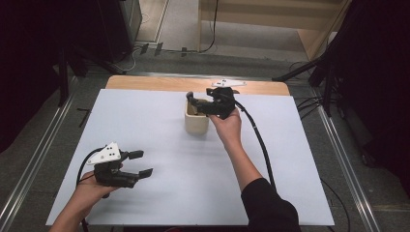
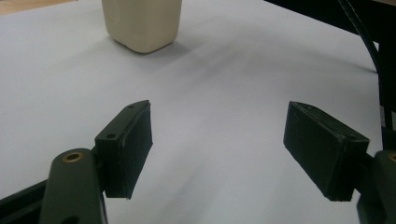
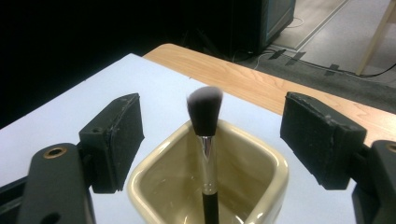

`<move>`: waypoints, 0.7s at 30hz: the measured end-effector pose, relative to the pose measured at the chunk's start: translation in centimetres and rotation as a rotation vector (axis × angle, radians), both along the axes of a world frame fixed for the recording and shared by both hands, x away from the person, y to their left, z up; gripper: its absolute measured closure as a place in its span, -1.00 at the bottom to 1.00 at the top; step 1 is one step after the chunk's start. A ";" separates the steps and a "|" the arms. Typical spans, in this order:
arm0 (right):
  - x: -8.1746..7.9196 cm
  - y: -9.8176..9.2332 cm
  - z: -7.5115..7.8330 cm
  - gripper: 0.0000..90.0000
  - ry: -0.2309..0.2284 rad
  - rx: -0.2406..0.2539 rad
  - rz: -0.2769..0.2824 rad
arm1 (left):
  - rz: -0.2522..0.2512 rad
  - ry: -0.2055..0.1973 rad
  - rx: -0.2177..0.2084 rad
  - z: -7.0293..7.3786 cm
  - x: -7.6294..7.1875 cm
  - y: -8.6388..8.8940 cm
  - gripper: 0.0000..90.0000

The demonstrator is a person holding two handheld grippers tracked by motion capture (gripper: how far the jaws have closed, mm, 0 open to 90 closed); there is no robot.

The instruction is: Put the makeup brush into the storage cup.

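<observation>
A cream square cup (image 1: 197, 123) stands on the far middle of the white sheet (image 1: 159, 193). In the right gripper view a makeup brush (image 3: 205, 121) stands upright in the cup (image 3: 261, 163), bristles up and black handle down inside. My right gripper (image 1: 193, 102) hovers over the cup's rim. It is open (image 3: 212, 126), with the brush between the jaws and neither pad touching it. My left gripper (image 1: 141, 163) rests low at the near left, open and holding nothing. From the left gripper (image 2: 219, 140) the cup (image 2: 142, 23) is seen far ahead.
The white sheet covers most of a wooden table, whose bare far edge (image 1: 145, 83) shows behind the cup. The right gripper's cable (image 1: 261, 145) trails across the sheet beside the forearm. Metal rails and stands flank the table on both sides.
</observation>
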State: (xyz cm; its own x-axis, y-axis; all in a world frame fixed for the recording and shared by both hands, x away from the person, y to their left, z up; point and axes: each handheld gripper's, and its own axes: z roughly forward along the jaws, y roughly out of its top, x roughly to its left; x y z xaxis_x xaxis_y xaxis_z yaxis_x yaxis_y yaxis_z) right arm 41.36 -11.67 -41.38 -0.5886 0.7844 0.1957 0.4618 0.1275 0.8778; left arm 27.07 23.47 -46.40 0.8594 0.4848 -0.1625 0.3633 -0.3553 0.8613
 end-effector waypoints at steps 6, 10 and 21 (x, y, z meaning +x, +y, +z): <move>-0.5 -0.2 0.3 -0.50 0.032 -0.007 0.031 | 0.000 0.001 0.001 0.0 0.0 0.0 -0.45; -0.8 -0.2 0.5 -0.50 0.048 -0.017 0.046 | 0.000 0.001 0.003 0.0 0.0 0.0 -0.46; -2.1 -0.8 1.3 -0.57 0.030 0.001 0.077 | 0.000 0.001 0.006 -0.1 0.2 0.0 -0.46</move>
State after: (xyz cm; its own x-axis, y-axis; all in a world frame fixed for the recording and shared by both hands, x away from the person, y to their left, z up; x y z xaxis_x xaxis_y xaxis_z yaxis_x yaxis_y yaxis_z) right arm 39.28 -12.45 -40.11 -0.6407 0.7372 0.2148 0.4769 0.1628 0.8637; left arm 27.23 23.43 -46.45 0.8591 0.4859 -0.1608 0.3646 -0.3604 0.8586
